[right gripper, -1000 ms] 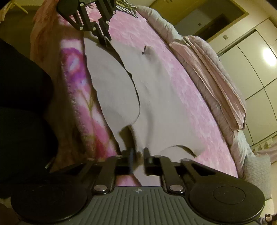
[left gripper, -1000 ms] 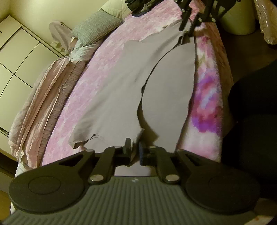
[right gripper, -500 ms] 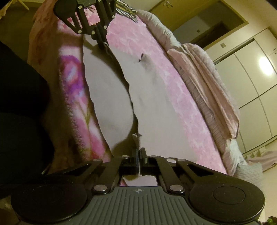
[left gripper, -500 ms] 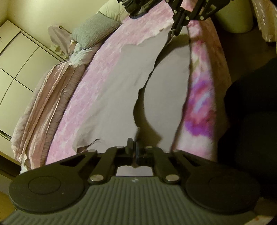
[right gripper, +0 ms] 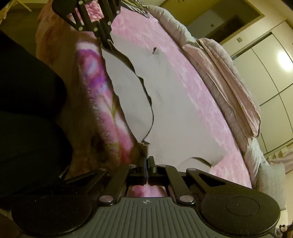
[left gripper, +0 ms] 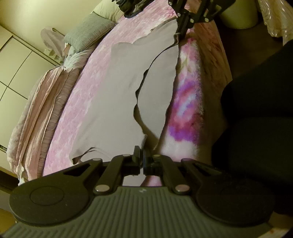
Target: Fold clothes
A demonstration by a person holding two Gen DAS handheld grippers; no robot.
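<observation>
At the far left of the left wrist view stand pale wardrobe doors [left gripper: 12, 60], then a rumpled pink duvet [left gripper: 42, 102] running along the far edge of the bed, with a grey pillow [left gripper: 87, 31] at its head. Next comes the pink blanket [left gripper: 77, 102] that covers the bed, and spread flat on it the grey garment [left gripper: 113, 95] — its near portion drapes toward the bed's edge, where a purple flower is printed on the blanket. A curved seam or edge runs down the garment's middle. At the bottom centre the left gripper [left gripper: 142, 159] has its fingers pressed together on the near corner of the grey garment, the cloth pinched between them and raised slightly off the blanket. At the top, the right gripper [left gripper: 180, 33] bites the garment's opposite corner, its fingers closed on the fabric. Right of that, a pale round bin [left gripper: 238, 16] stands on the floor, and the person's dark clothing [left gripper: 256, 119] fills the right side.

In the right wrist view the order is mirrored: dark clothing at the left, the flowered blanket edge, then the grey garment [right gripper: 170, 102] lying between the two tools. The left gripper [right gripper: 108, 41] grips the far corner at the top, and the right gripper [right gripper: 147, 164] at the bottom has its fingers closed on a small fold of cloth — the duvet and wardrobe doors [right gripper: 265, 73] lie to the right.
</observation>
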